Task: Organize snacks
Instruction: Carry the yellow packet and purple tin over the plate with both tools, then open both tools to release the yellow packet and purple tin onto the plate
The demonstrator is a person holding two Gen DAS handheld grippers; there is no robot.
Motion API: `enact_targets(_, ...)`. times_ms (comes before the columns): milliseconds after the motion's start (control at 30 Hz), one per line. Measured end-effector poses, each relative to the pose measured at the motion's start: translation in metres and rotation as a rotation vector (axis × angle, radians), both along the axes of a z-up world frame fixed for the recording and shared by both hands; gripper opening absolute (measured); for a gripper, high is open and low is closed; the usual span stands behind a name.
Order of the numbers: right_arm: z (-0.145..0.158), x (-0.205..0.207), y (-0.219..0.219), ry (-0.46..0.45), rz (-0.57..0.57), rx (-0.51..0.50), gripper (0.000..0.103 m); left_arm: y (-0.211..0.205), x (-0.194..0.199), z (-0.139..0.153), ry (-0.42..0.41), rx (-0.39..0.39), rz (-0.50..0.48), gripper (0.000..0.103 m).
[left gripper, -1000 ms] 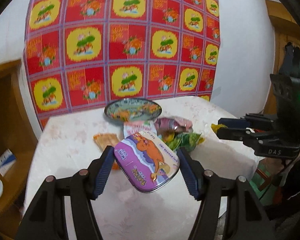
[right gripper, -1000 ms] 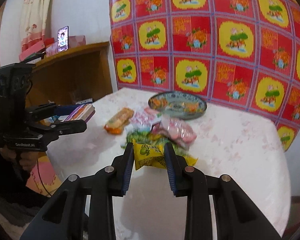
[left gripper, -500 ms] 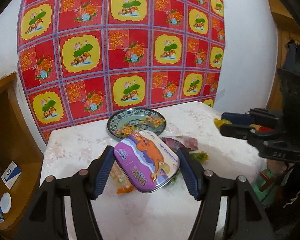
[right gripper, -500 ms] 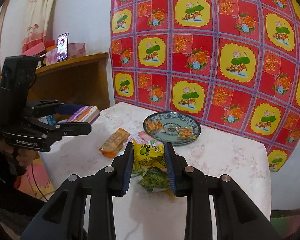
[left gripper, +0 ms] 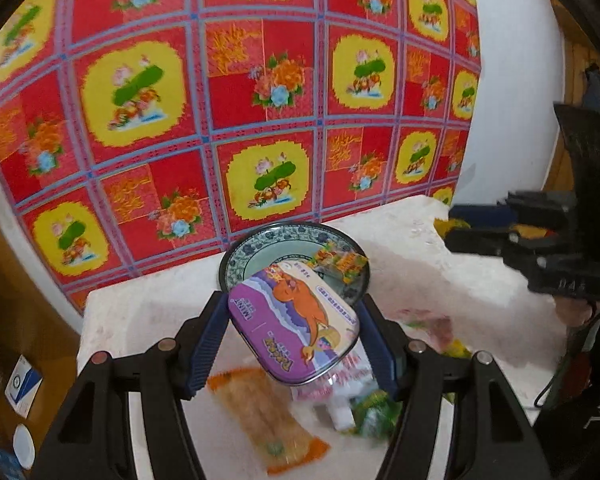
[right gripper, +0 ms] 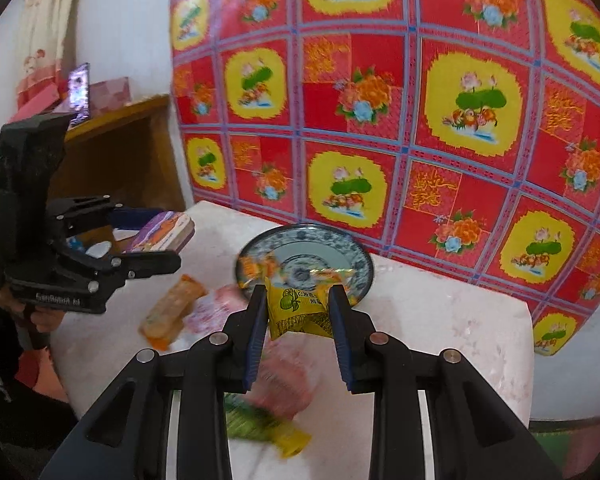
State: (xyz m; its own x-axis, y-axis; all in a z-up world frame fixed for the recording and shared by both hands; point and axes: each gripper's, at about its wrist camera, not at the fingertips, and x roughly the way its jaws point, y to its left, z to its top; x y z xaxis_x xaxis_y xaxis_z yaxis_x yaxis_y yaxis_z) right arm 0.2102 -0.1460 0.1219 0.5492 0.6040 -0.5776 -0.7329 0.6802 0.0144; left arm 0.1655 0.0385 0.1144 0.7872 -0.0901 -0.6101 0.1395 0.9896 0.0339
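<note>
Purple mint tin (left gripper: 296, 324) clamped between left gripper (left gripper: 292, 344) jaws, held above bench (left gripper: 440, 264), near blue patterned plate (left gripper: 236, 258). Right gripper (right gripper: 298, 312) jaws pinch yellow snack packet (right gripper: 298, 310) just before plate. Orange packet (left gripper: 268, 420), pink and green packets lie on bench.

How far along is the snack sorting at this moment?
Partly done. The plate already holds at least one wrapped snack. In hand: the left gripper clamps a purple tin; the right gripper clamps a yellow packet. Left on the table: an orange packet, a pink packet and a green one.
</note>
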Motion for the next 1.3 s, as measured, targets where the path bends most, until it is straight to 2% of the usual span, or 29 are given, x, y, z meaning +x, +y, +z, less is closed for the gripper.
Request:
enact_targets(133,0.005,0.035,0.009,0.034,0.001,0.004,0.032,0.004,0.034,-0.010,0.051,-0.051,-0.030,0.068)
enact_targets(267,-0.002,0.062,0.023,0.066,-0.006,-0.002,0.032,0.006,0.062,-0.027,0.073,-0.021,-0.019,0.068)
enact_targets(333,-0.010,0.074,0.032,0.089,-0.004,-0.009,0.032,0.008,0.075,-0.037,0.101,-0.013,-0.019,0.068)
enact_targets(467,-0.032,0.088,0.050,0.115,0.008,-0.044,0.032,0.018,0.097,-0.056,0.189,-0.084,-0.041,0.068)
enact_targets(567,-0.048,0.097,0.062,0.130,0.021,-0.073,0.032,0.019,0.105,-0.065,0.215,-0.094,-0.045,0.068)
enact_targets(667,-0.061,0.103,0.071,0.145,0.034,-0.096,0.031,0.020,0.108,-0.068,0.202,-0.090,-0.043,0.068)
enact_targets(833,-0.072,0.105,0.077,0.109,0.047,-0.138,0.032,0.022,0.113,-0.072,0.174,-0.063,-0.016,0.068)
enact_targets(967,-0.076,0.100,0.082,0.071,0.064,-0.157,0.032,0.027,0.116,-0.072,0.158,-0.092,-0.007,0.069)
enact_targets(1033,-0.076,0.098,0.085,0.041,0.053,-0.166,0.042,0.030,0.114,-0.069,0.138,-0.106,-0.021,0.071)
enact_targets(1067,-0.076,0.098,0.086,0.023,0.047,-0.174,0.053,0.031,0.114,-0.068,0.132,-0.112,-0.022,0.073)
enact_targets(1100,-0.076,0.098,0.088,0.014,0.046,-0.179,0.057,0.032,0.113,-0.066,0.126,-0.116,-0.019,0.074)
enact_targets(1300,-0.067,0.097,0.083,-0.008,0.049,-0.138,0.058,0.040,0.112,-0.057,0.089,-0.154,-0.007,0.092)
